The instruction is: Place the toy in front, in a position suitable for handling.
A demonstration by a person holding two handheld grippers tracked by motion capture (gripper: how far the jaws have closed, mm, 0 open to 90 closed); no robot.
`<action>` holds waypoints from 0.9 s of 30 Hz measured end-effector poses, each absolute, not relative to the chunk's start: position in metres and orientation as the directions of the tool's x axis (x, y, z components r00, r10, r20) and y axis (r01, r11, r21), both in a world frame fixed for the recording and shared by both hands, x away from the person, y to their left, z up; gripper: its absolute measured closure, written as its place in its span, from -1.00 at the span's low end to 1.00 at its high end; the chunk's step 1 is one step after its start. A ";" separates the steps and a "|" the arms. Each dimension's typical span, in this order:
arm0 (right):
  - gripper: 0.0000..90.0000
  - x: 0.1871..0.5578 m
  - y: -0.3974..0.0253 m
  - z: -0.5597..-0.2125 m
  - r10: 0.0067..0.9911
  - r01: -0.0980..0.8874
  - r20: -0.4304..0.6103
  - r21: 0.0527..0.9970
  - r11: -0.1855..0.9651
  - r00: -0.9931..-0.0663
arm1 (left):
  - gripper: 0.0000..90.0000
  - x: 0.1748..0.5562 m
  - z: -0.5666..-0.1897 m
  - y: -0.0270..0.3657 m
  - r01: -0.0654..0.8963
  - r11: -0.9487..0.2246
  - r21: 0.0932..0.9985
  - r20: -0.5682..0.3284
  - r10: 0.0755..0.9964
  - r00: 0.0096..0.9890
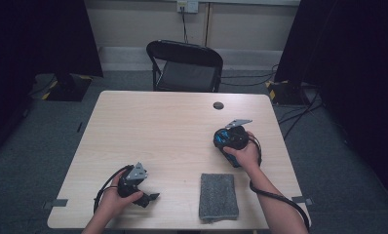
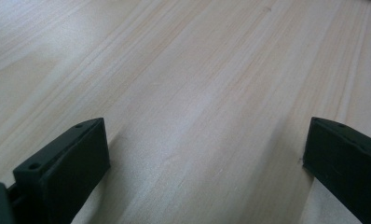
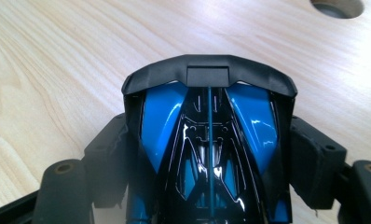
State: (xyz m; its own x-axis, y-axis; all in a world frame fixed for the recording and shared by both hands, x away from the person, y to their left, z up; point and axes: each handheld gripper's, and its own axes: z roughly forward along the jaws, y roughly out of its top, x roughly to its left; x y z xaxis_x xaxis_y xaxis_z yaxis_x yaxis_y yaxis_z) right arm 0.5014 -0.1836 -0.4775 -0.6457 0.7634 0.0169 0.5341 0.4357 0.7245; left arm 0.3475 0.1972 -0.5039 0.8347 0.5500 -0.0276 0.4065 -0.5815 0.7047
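A glossy blue and black object (image 3: 249, 112), shaped like a toy car body or a mouse, sits between the two jaws of my right gripper (image 3: 209, 158), which press on its sides. In the high view this right gripper (image 1: 231, 138) is held over the right half of the wooden table (image 1: 158, 126), with the blue object (image 1: 223, 137) at its front. My left gripper (image 1: 150, 197) rests low near the front left edge. Its jaws stand wide apart over bare wood, so the left gripper (image 2: 207, 144) holds nothing.
A grey felt-like pad (image 1: 218, 196) lies flat near the front edge, between the two hands. A round cable hole (image 1: 218, 105) is at the back right of the table; it is also the cable hole (image 3: 337, 7) just beyond the held object. A black folding chair (image 1: 184, 66) stands behind the table.
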 end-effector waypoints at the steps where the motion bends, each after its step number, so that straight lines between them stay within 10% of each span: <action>1: -0.43 0.501 -0.187 -0.475 0.764 0.530 0.019 0.731 0.429 -0.645 | -1.00 0.348 -0.504 0.197 0.406 -0.582 0.704 -0.027 0.550 0.835; 27: -0.43 0.496 -0.165 -0.436 0.707 0.458 0.039 0.787 0.413 -0.706 | -1.00 0.348 -0.504 0.197 0.407 -0.580 0.705 -0.028 0.551 0.834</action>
